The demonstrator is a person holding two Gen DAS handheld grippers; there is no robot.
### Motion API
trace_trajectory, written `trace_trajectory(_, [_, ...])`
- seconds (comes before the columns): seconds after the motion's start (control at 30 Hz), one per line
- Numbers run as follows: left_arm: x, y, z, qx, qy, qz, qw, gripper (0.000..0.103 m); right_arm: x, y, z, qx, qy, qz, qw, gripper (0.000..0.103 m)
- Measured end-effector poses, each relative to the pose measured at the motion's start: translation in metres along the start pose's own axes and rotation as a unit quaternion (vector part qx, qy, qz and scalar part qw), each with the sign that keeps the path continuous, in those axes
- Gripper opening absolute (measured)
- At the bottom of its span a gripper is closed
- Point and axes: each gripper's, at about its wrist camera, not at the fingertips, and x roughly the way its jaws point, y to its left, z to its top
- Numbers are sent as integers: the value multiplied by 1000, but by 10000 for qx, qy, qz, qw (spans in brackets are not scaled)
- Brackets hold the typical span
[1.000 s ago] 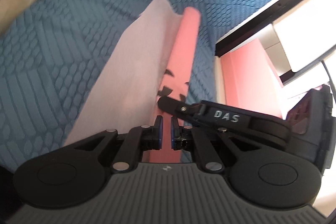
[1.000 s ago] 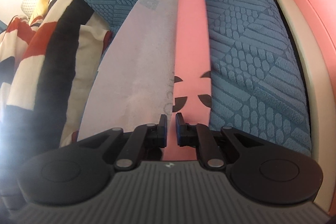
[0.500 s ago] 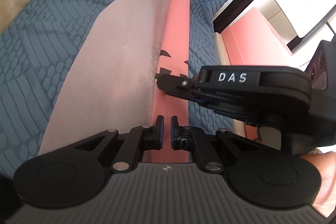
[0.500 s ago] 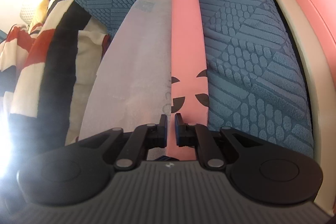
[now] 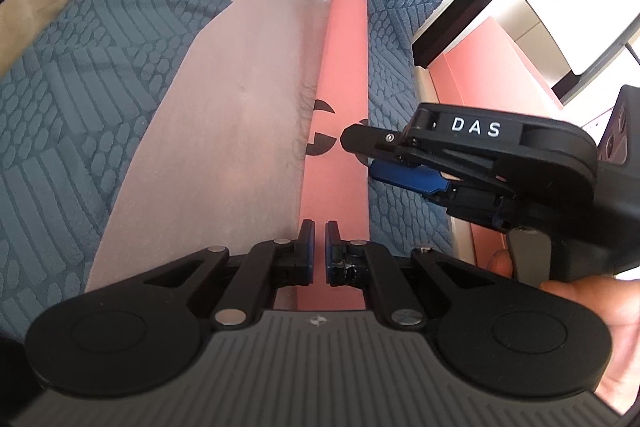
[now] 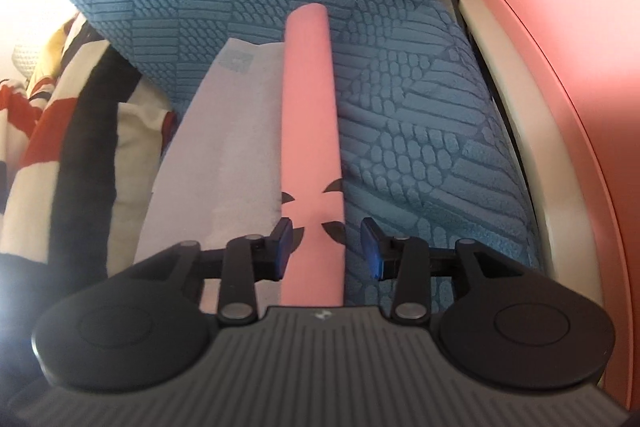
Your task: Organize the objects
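The left gripper [image 5: 319, 247] is being kept clenched, its blue pads nearly meeting, with the near end of the rolled pink sheet [image 5: 340, 131] lying directly under and beyond them; whether the pads are pinching the roll's edge cannot be told. The right gripper [image 6: 327, 247] is standing released: its jaws have just been opening, and the pink roll [image 6: 310, 155] is passing between the blue pads [image 6: 285, 243] without being pressed, a gap showing on its right side.

The pink roll, printed with black half-circle marks, is being taken as the landmark. It is lying lengthwise on a blue textured bedspread [image 6: 400, 107]. Along its left edge a pale, thin white sheet [image 5: 224, 131] is spreading flat, touching the roll and partly tucked against it. Farther left of the roll, a striped cloth in cream, black and red [image 6: 60, 147] is bunched at the bedspread's edge. To the right of the roll, past the bedspread, a cream rail and a pink panel [image 6: 560, 107] are running alongside.

In the left wrist view, the right gripper [image 5: 362, 151] is reaching in from the right side of the roll, its black finger tip lying over the roll by the black marks, and it is being held by a hand [image 5: 600, 307] at the lower right. Both grippers are being pointed steeply downward along the roll.
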Motion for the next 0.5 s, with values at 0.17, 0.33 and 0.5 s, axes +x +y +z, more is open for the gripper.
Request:
trace_trajectory(0.17, [1,4,2,-166,-27,-9,9999,6,3,-2,-4,253,188,460,9984,41])
trace_trajectory(0.33, [0,7,5,-262,-37,-4,9996,6,1,-3,-6,421,293,660,9965,25])
trace_trajectory(0.5, [1,9,6,-306,-39,-54,9995,6,-4,4,-7,84,272,487,9984,8])
